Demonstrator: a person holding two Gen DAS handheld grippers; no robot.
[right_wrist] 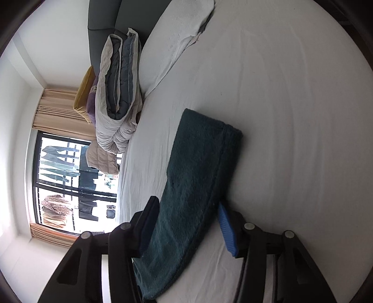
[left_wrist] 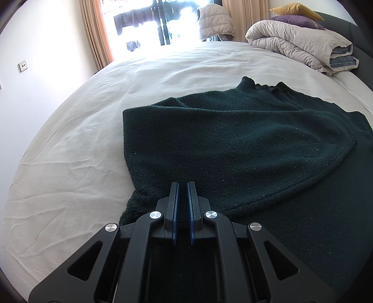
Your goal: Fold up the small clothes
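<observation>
Dark green knitted sweater [left_wrist: 233,139] lies on the white bedsheet [left_wrist: 70,139]; left gripper [left_wrist: 183,186] pinches its hem, right gripper [right_wrist: 186,212] straddles a sleeve [right_wrist: 195,174], jaws apart.

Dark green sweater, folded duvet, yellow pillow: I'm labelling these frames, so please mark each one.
dark green sweater [left_wrist: 233,139]: left wrist view, on the folded-over body.
folded duvet [left_wrist: 296,42]: left wrist view, on its pale top layer.
yellow pillow [left_wrist: 293,9]: left wrist view, on its upper face.
</observation>
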